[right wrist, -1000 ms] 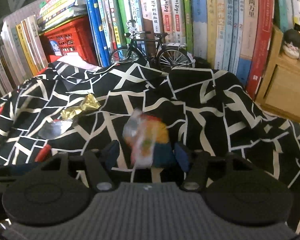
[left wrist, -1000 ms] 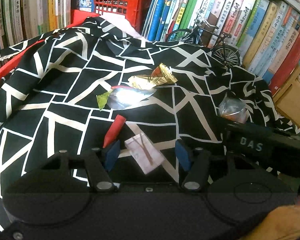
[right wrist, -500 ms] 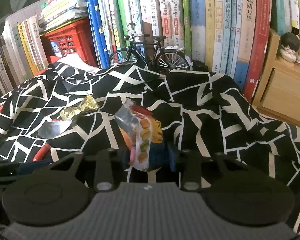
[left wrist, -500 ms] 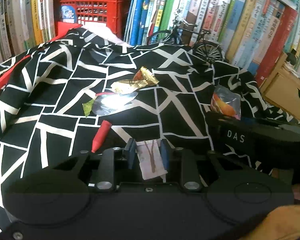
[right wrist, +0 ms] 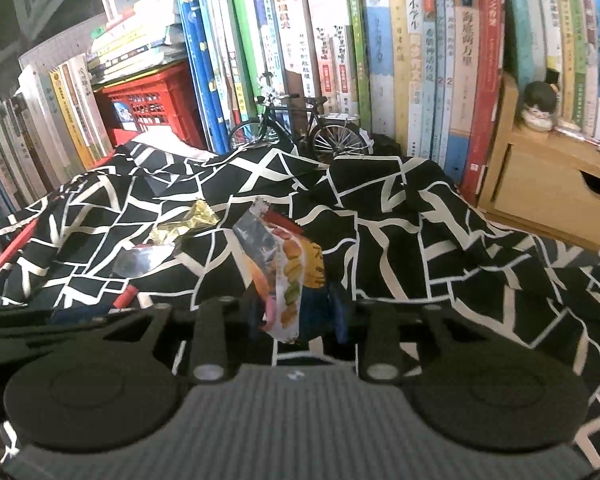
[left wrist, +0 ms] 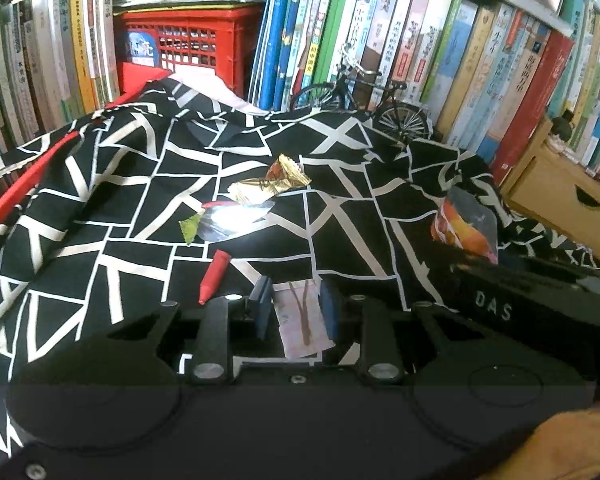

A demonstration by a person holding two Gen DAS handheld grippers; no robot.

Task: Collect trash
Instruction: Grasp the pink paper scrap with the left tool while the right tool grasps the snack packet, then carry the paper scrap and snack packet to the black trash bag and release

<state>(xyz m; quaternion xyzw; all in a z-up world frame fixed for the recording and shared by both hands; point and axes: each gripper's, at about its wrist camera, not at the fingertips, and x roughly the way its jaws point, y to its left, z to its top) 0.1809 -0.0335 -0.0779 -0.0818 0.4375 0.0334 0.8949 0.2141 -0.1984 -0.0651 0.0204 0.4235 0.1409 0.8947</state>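
Observation:
Trash lies on a black-and-white patterned cloth (left wrist: pixel 340 216). My left gripper (left wrist: pixel 295 309) is shut on a pale pink paper scrap (left wrist: pixel 300 320), held just above the cloth. Ahead of it lie a red scrap (left wrist: pixel 214 276), a silver foil wrapper (left wrist: pixel 236 218) with a green corner, and a gold wrapper (left wrist: pixel 274 180). My right gripper (right wrist: pixel 296 314) is shut on a colourful snack bag (right wrist: pixel 288 268), which stands up between the pads. That bag (left wrist: pixel 466 226) also shows at the right of the left wrist view. The gold wrapper (right wrist: pixel 184 224) and foil wrapper (right wrist: pixel 148 260) lie to the left.
Rows of upright books (right wrist: pixel 400 60) line the back. A red plastic crate (left wrist: pixel 188 52) stands at the back left, a model bicycle (right wrist: pixel 296 128) at the cloth's far edge, and a wooden drawer box (right wrist: pixel 548 192) with a small figurine (right wrist: pixel 538 106) on the right.
My left gripper shut on the pale paper scrap and my right gripper shut on the snack bag. Both have since drawn back and up a little with their pieces.

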